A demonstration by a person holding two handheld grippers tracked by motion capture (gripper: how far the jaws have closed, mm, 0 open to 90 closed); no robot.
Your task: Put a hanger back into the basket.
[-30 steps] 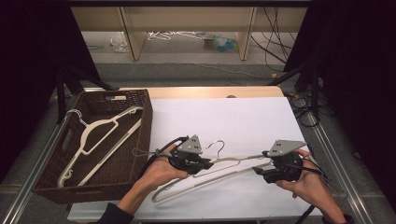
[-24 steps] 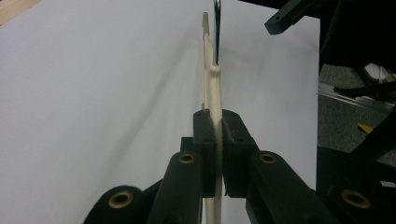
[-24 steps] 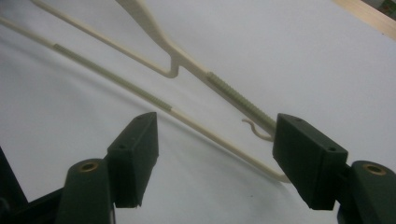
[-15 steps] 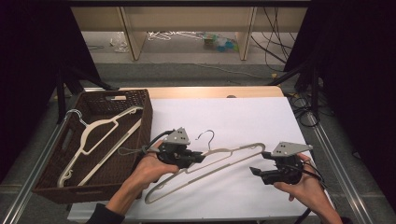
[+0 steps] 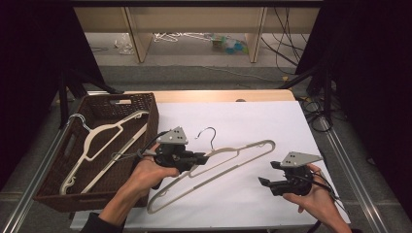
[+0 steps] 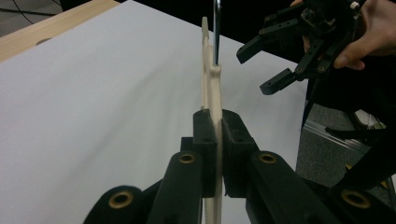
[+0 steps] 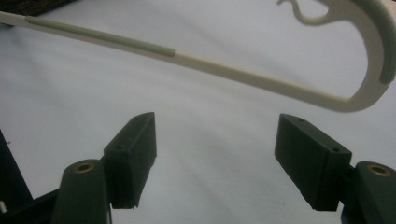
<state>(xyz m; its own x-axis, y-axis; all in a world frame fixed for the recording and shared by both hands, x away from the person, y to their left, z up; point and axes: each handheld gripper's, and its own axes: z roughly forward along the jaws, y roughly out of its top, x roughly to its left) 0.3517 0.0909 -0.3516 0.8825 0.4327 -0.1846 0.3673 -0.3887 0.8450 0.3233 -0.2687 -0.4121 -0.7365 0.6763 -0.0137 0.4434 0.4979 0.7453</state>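
Since the earlier frame we are lifting the hanger (image 5: 214,165) toward the basket (image 5: 141,104) at nine o'clock, left gripper (image 5: 201,158) clamped on it, right gripper (image 5: 265,174) just opened, empty.

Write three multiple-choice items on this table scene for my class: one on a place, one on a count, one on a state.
1. Where does the basket stand?
A. at the table's left edge
B. at its right edge
C. in its middle

2. How many hangers lie in the basket?
A. none
B. one
C. four

3. What is the left hand-held gripper doing?
A. standing open over the sheet
B. gripping the basket's rim
C. gripping a hanger

Answers:
1 A, the high view shows the basket left of the white sheet.
2 B, a single pale hanger lies inside.
3 C, its jaws press on the hanger near the hook; the right hand-held gripper stands open.
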